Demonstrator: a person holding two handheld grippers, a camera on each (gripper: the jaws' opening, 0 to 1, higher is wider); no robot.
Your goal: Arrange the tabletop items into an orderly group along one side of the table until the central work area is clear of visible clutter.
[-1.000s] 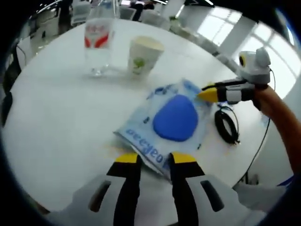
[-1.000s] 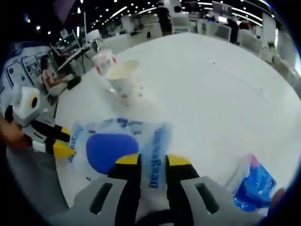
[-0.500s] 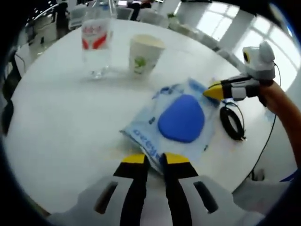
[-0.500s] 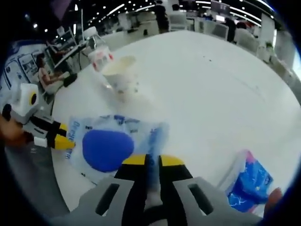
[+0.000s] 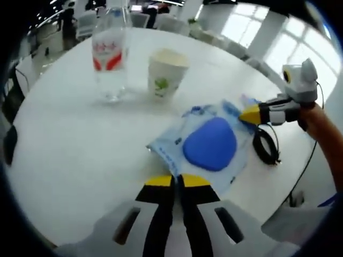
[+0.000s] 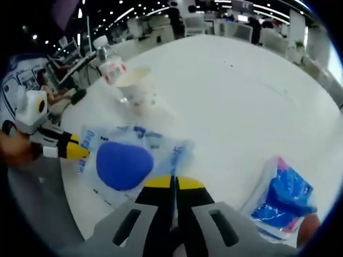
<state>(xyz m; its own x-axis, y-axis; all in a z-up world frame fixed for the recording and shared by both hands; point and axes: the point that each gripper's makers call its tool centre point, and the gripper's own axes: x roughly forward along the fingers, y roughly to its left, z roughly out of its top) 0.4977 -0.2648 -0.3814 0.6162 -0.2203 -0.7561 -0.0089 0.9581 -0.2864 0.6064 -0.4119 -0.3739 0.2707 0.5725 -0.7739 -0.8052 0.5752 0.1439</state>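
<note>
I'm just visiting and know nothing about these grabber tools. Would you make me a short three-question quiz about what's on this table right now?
1. True or false: the paper cup lies tipped on its side.
2. Multiple choice: what do both grippers pinch? A) the water bottle B) the clear packet with the blue pad C) the black cable coil
3. Fill in: the left gripper holds the packet at one edge, the right gripper at the ____ edge.

Key
1. False: it stands upright beside the bottle.
2. B: each pair of jaws is closed on the packet's edge.
3. Opposite.
</note>
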